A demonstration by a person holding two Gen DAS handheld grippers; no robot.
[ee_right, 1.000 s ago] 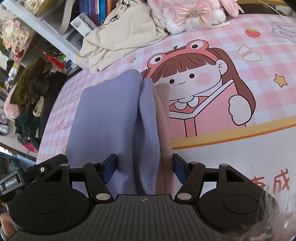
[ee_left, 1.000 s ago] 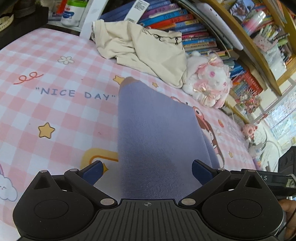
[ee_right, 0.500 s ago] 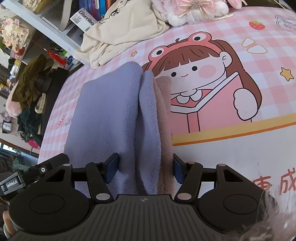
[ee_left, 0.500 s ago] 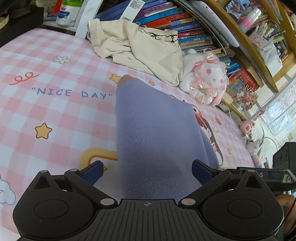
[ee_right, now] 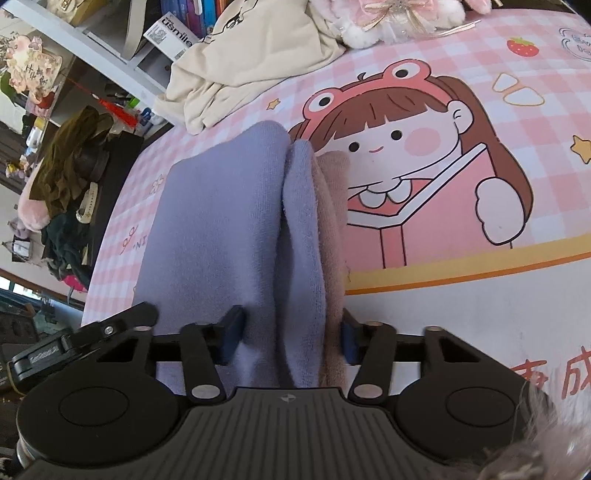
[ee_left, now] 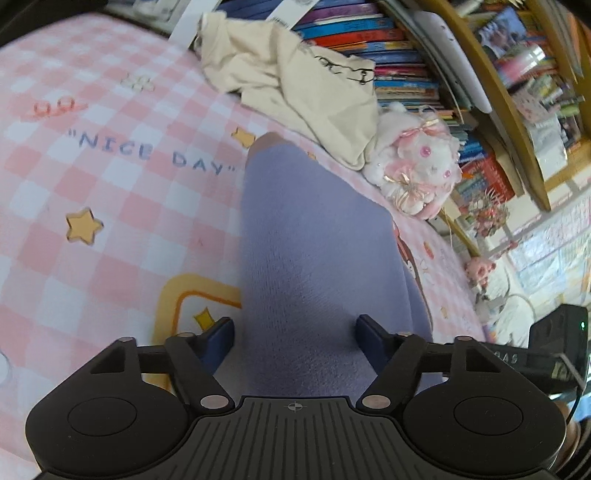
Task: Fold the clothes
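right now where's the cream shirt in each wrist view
Left wrist: the cream shirt lies crumpled at top centre, beyond the far end of the purple garment.
Right wrist: the cream shirt sits at top centre-left, past the purple garment.
Shared landmark: the white plush toy lies right beside the shirt.

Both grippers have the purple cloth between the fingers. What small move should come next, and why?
Probably lower both together onto the mat. The left gripper and right gripper each straddle one end of the purple cloth, which already hangs in folded layers with a tan layer beside it, above bare mat.
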